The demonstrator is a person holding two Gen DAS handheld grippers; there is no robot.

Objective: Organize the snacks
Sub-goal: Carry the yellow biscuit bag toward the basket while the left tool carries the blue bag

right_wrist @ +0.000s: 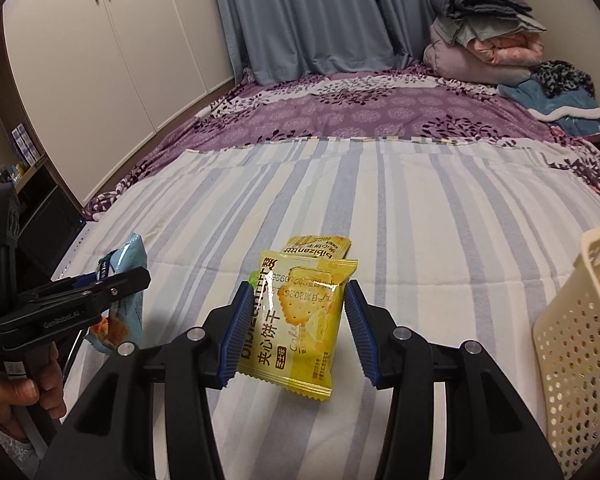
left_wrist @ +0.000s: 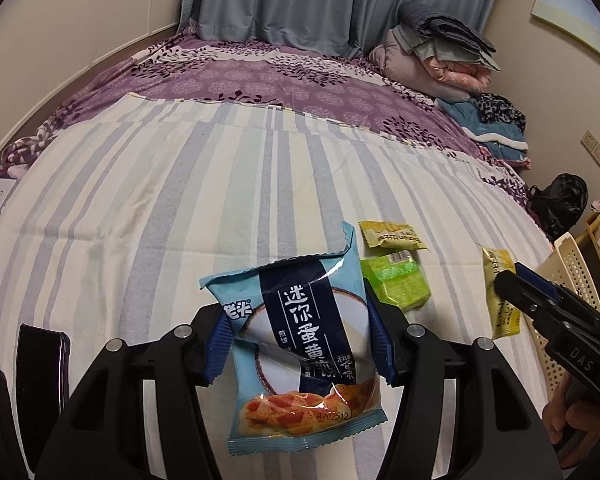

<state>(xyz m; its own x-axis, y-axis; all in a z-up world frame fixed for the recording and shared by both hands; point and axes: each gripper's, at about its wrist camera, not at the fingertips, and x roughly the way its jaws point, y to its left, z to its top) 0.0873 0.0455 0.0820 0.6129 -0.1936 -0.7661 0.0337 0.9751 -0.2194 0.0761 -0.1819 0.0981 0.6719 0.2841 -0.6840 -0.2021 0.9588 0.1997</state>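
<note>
Left wrist view showed my left gripper (left_wrist: 300,344) clamping the pale-blue foil snack packet (left_wrist: 300,344), my right gripper (right_wrist: 296,328) pinching the yellow plastic biscuit packet (right_wrist: 296,320), presumably for the cream perforated plastic basket (right_wrist: 572,344).

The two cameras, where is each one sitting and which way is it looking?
Left wrist: sits on the left tool, looking forward across the striped sheet at the blue snack bag it grips; the right tool shows too.
Right wrist: sits on the right tool, looking at the yellow biscuit pack between its fingers; the left tool and a hand show.
Shared: both snacks, the bed, curtains, cream basket.
</note>
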